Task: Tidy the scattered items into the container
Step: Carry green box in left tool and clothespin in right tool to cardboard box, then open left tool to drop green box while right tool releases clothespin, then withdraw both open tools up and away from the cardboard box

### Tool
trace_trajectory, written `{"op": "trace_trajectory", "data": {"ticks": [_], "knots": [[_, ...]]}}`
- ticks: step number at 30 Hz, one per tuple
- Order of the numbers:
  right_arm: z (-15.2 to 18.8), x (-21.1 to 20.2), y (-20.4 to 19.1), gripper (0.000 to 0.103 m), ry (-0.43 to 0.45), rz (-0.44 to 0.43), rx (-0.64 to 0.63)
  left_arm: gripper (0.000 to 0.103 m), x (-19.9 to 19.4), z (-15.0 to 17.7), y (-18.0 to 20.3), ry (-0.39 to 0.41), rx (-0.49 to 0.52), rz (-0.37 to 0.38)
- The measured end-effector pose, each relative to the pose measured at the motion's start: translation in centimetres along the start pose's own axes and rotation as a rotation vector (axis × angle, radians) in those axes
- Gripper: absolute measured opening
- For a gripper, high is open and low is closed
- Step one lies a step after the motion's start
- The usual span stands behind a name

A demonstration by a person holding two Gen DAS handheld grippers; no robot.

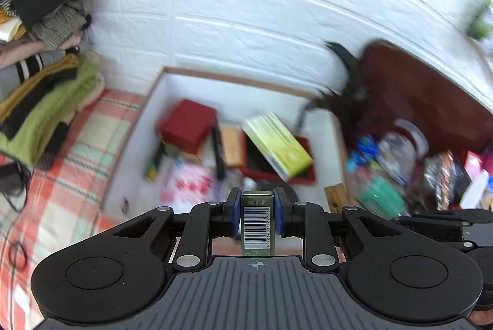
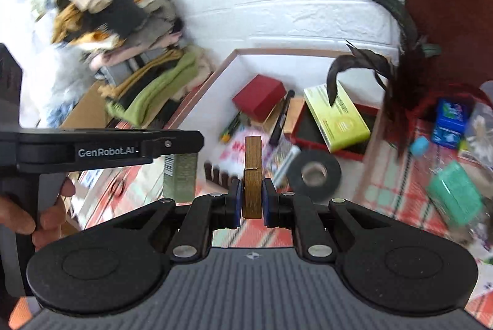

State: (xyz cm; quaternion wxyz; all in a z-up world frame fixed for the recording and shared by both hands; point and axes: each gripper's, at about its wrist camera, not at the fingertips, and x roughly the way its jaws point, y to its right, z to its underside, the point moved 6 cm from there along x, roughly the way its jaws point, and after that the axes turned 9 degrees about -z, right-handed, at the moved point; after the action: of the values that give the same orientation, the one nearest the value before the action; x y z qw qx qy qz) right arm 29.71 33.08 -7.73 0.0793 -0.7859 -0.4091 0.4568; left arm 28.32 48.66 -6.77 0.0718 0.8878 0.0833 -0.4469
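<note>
My left gripper (image 1: 257, 214) is shut on a small green box with a barcode (image 1: 257, 222), held above the near edge of a white container (image 1: 197, 83). The same box (image 2: 181, 176) shows in the right wrist view under the left gripper's body (image 2: 107, 149). My right gripper (image 2: 252, 199) is shut on a wooden clothespin (image 2: 252, 176), upright between the pads, in front of the container (image 2: 262, 59). In the container lie a red box (image 2: 258, 95), a yellow-green box (image 2: 336, 117), a black pen (image 2: 282, 117) and other small items.
A stack of folded clothes (image 1: 40, 68) stands left of the container. A black tape roll (image 2: 314, 171) lies near the container's front. Dark feathers (image 2: 397, 74), a dark red chair back (image 2: 453, 31), a green packet (image 2: 456, 196) and a blue packet (image 2: 450, 120) are at the right on a checked cloth (image 1: 71, 163).
</note>
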Motion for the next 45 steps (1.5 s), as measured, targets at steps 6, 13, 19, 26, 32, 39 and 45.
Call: {"op": "trace_trajectory", "data": {"ticks": [6, 13, 19, 26, 32, 39, 45], "knots": [[-2.4, 5.2, 0.1, 0.015, -0.051, 0.062, -0.014, 0.019, 5.1, -1.8, -3.2, -0.032, -0.002, -0.020], [-2.7, 9.3, 0.4, 0.023, -0.114, 0.076, -0.009, 0.068, 8.2, -1.6, -5.3, -0.066, -0.031, -0.039], [-2.4, 9.5, 0.4, 0.084, -0.105, 0.115, -0.029, 0.103, 8.1, -1.4, -6.8, -0.073, -0.056, -0.072], [-1.3, 8.4, 1.0, 0.099, -0.126, 0.143, -0.012, 0.103, 8.2, -0.6, -7.1, -0.093, -0.076, -0.069], [-0.8, 6.9, 1.1, 0.102, -0.116, 0.166, -0.032, 0.103, 6.7, -0.3, -5.5, -0.072, -0.037, -0.065], [1.4, 3.3, 0.4, 0.102, -0.102, 0.181, -0.174, 0.103, 1.6, 0.6, -3.5, 0.036, -0.050, -0.144], [3.3, -1.5, 0.0, 0.102, -0.062, 0.157, -0.220, 0.103, -2.4, 2.5, -0.5, 0.059, -0.092, -0.132]]}}
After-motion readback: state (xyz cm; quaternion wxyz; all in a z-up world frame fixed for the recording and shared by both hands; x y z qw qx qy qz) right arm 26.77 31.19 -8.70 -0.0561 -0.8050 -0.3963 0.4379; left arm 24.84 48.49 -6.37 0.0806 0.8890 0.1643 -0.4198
